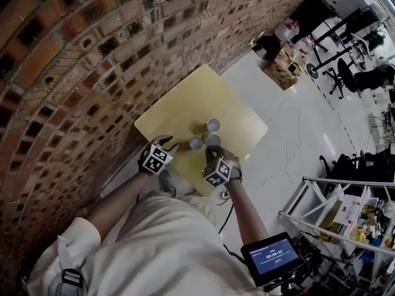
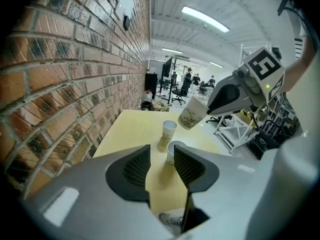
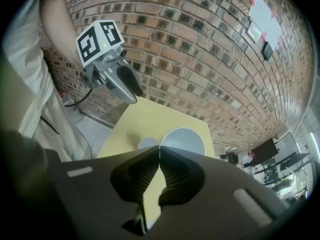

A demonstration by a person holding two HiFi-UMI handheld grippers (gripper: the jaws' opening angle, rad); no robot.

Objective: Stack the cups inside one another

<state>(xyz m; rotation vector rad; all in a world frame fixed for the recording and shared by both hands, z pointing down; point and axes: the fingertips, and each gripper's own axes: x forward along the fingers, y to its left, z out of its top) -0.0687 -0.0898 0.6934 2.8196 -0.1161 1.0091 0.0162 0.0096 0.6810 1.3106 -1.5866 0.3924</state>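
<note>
Three white paper cups are on or over the yellow table. The far cup stands upright. A nearer cup stands just beyond my left gripper, whose jaws are open with only table showing between them. My right gripper is shut on the rim of the third cup. In the left gripper view this cup hangs tilted above the table. The right gripper view looks down into it, with the near cup to its left.
A brick wall runs along the table's left side. White floor lies to the right, with a metal rack, office chairs and a small screen near the person's right arm. People stand far off in the left gripper view.
</note>
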